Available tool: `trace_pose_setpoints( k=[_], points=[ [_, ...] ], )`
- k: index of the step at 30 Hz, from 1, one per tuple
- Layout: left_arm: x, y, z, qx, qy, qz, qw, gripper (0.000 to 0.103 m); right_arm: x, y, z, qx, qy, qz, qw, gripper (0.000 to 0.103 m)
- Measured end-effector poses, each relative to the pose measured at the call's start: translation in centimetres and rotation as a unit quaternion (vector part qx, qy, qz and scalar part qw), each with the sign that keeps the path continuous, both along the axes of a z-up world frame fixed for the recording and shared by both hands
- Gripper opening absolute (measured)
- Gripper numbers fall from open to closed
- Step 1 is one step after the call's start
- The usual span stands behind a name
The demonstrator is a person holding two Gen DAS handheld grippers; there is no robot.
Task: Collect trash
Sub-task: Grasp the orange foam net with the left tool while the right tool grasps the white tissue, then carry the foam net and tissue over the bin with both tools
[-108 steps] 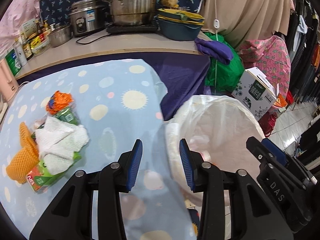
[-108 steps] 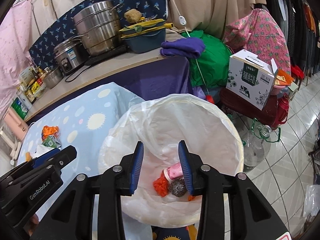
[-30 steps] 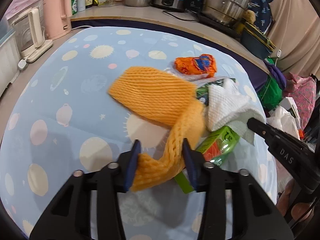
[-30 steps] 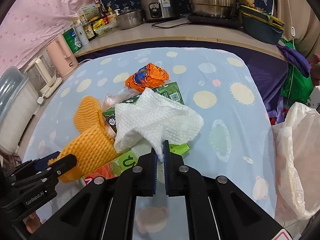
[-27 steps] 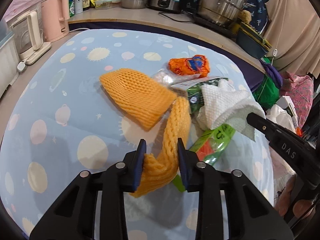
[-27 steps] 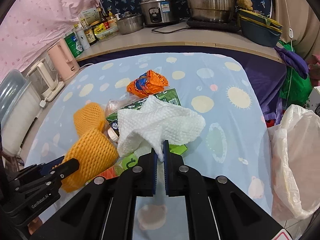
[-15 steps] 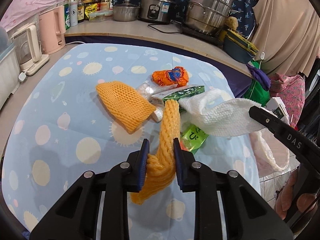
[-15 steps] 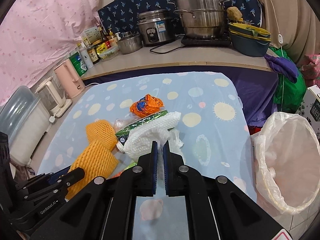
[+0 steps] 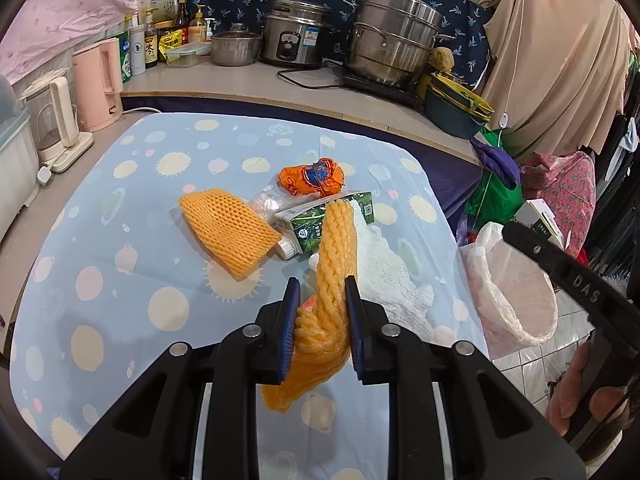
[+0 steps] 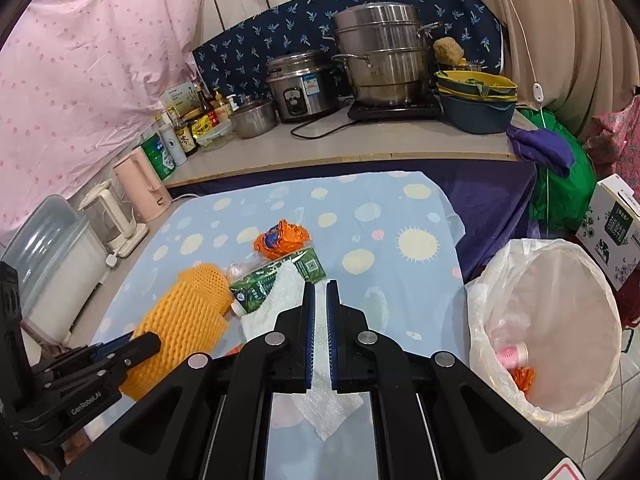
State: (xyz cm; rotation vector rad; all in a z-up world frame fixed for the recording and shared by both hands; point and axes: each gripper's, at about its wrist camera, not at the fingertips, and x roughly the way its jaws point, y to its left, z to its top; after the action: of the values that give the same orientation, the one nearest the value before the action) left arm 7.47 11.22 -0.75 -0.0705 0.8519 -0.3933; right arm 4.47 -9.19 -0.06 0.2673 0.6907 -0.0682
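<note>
**Trash in both grippers, bin off the table's right edge**

Left wrist view: the left gripper (image 9: 320, 308) pinches a long orange foam net (image 9: 334, 264), its blue pads pressed into the bunched lower part, with a loose tail hanging below the jaws. A second orange foam net (image 9: 226, 232) lies flat on the dotted blue tablecloth (image 9: 120, 280), touching a green carton (image 9: 320, 222) and near an orange snack wrapper (image 9: 312, 178). A white paper towel (image 9: 384, 268) stretches away just right of the held net. The lined bin (image 9: 516, 284) stands beyond the table's right edge.

Right wrist view: the right gripper (image 10: 320, 312) is pressed nearly together on the white paper towel (image 10: 320, 396), whose corner hangs below the jaws while its far end drapes against the green carton (image 10: 268, 284). The lined bin (image 10: 556, 320) sits low to the right, already holding a pink item and something orange.

Risks, as I judge them: the towel's far end could drag the carton or other scraps off the table as it lifts. The net is springy and gripped only at one end, so it might slip free or miss the rim. Two grippers converging on one opening could also collide or snag the loose liner.
</note>
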Motion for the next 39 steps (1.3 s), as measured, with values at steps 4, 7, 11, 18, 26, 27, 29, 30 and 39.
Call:
trace_pose_setpoints(
  k=[4,7,11,18,26,27,29,30,39],
  points=[
    [0.0,0.0,-0.2,0.007,0.003,0.006,1.0000,0.022,0.0,0.7,-2.5,-0.003,0.017,0.007,1.000,0.056],
    [0.1,0.2,-0.7,0.014,0.008,0.011,0.9998,0.022,0.7,1.8,-4.9,-0.011,0.040,0.024,0.999,0.062],
    [0.2,0.6,-1.4,0.021,0.016,0.019,0.9995,0.022,2.1,3.0,-8.9,-0.003,0.081,0.044,0.996,0.065],
    [0.3,1.6,-2.3,0.031,0.024,0.031,0.9987,0.022,4.0,3.8,-12.9,-0.011,0.122,0.050,0.991,0.062],
    [0.5,1.6,-2.5,0.032,0.027,0.032,0.9986,0.022,3.7,3.2,-12.1,-0.004,0.119,0.050,0.992,0.007],
    [0.5,1.4,-2.4,0.032,0.026,0.031,0.9987,0.022,3.4,3.0,-11.4,-0.002,0.110,0.048,0.993,0.006],
    [0.5,1.1,-2.3,0.032,0.024,0.028,0.9988,0.022,3.0,2.4,-10.1,0.001,0.094,0.042,0.995,0.006],
    [0.4,0.9,-2.1,0.031,0.022,0.026,0.9989,0.022,2.8,2.2,-9.3,0.002,0.085,0.040,0.996,0.005],
    [0.1,-1.5,-0.5,0.027,0.003,0.003,0.9996,0.022,0.9,-1.0,-2.5,0.008,0.006,-0.001,1.000,0.005]
  ],
)
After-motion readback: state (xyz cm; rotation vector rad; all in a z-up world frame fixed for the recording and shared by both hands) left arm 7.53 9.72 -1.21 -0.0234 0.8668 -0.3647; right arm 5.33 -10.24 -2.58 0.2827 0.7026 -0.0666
